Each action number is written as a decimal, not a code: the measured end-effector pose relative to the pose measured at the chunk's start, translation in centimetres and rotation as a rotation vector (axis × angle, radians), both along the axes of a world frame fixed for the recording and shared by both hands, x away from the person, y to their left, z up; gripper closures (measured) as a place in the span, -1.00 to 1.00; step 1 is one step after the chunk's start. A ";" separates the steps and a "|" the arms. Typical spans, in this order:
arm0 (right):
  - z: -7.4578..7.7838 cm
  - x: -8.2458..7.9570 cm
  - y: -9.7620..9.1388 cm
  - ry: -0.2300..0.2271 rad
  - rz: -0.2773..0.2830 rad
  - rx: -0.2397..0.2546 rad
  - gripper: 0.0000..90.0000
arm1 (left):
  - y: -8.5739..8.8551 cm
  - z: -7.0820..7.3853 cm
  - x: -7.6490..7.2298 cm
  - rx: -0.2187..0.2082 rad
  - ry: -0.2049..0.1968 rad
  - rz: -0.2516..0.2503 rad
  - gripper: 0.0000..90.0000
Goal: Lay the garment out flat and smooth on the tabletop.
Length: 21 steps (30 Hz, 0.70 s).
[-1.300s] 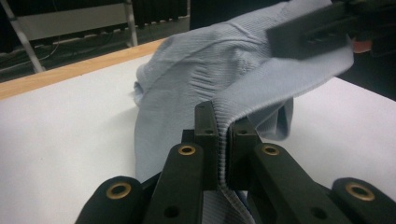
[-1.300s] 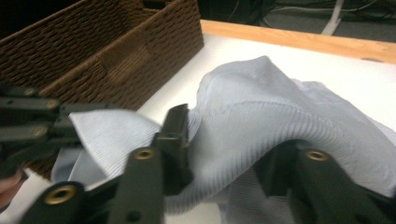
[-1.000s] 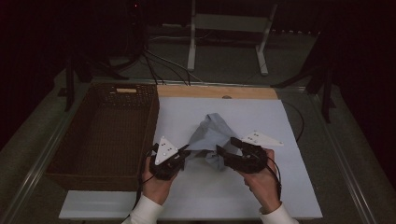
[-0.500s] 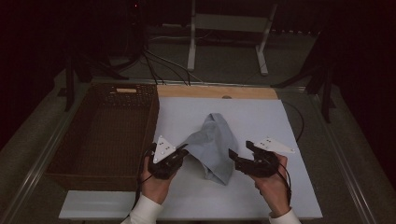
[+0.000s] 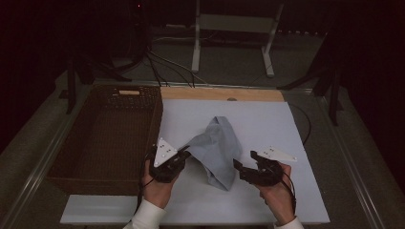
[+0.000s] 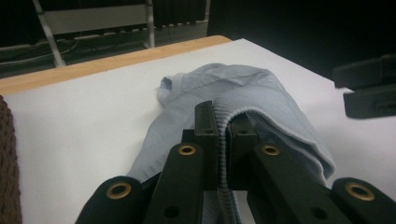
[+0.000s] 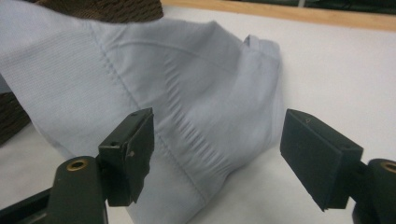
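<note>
Dim room, grey floor point(image 5: 229, 57), white metal stand point(image 5: 234, 28), dark cables point(image 5: 162, 64) behind the table point(image 5: 296, 143).

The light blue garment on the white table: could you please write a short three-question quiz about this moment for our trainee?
1. True or false: the left gripper is shut on a ribbed edge of the light blue garment.
2. How do the right gripper's jaws stand? A) clamped on the cloth B) open, with cloth ahead of them C) shut on nothing
3. What stands on the table's left side, beside the left hand?

Key: 1 true. 2 B. 3 A brown wicker basket.
</note>
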State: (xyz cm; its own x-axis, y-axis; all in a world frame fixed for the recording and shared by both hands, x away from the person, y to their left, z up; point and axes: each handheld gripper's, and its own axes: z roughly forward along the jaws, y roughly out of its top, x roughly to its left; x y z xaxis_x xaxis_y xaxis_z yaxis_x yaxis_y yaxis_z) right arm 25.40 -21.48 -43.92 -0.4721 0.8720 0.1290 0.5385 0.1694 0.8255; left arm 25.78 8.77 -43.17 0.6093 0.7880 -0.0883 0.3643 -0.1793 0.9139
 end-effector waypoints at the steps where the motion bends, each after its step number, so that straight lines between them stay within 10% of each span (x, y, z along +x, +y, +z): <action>1: -0.2 0.0 0.0 0.006 0.002 0.006 -0.41 | 0.1 0.0 0.0 -0.002 0.000 0.004 0.92; 21: -4.3 1.2 1.1 0.126 -0.040 0.006 -0.15 | 0.3 -0.1 0.1 -0.009 0.011 0.015 0.91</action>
State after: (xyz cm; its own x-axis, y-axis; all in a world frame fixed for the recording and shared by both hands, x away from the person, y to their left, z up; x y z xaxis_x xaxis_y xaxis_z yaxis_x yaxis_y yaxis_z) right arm 26.56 -20.37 -48.26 -0.4171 0.8886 0.1907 0.6439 0.1409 0.7520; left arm 25.91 9.04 -43.27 0.5966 0.7959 -0.1024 0.3769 -0.1653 0.9114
